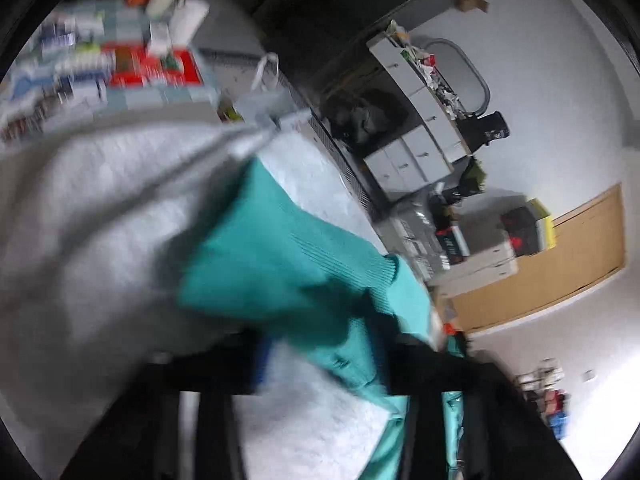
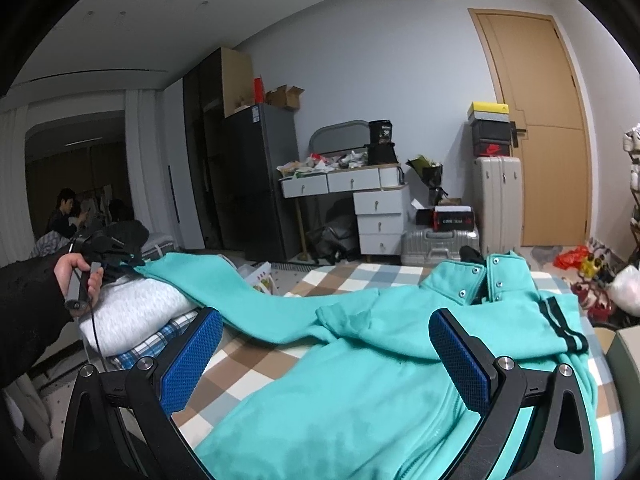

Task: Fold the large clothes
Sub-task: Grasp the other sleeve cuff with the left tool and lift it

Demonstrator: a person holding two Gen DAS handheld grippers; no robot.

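Left wrist view: heavily blurred. The left gripper (image 1: 324,368) points down at a grey-white padded cushion (image 1: 100,216), with the ribbed cuff of the teal fleece jacket's sleeve (image 1: 304,264) lying between its dark fingers, toward 5 o'clock. The jaws stand partly apart; whether the pads press the cloth cannot be told. Risk: a shallow bite on the cuff edge could let the sleeve slip free once it is drawn inward.

Right wrist view: the right gripper (image 2: 324,356) hangs wide apart over the teal fleece jacket (image 2: 360,380), holding nothing. The garment lies spread on a brown, blue and white checked bedspread (image 2: 248,364). Its long sleeve runs toward 10 o'clock to the person's left hand (image 2: 76,276). Risk: with the body unpinned, pulling the sleeve may drag the jacket and bunch it; the collar at 1 o'clock already sits crooked.
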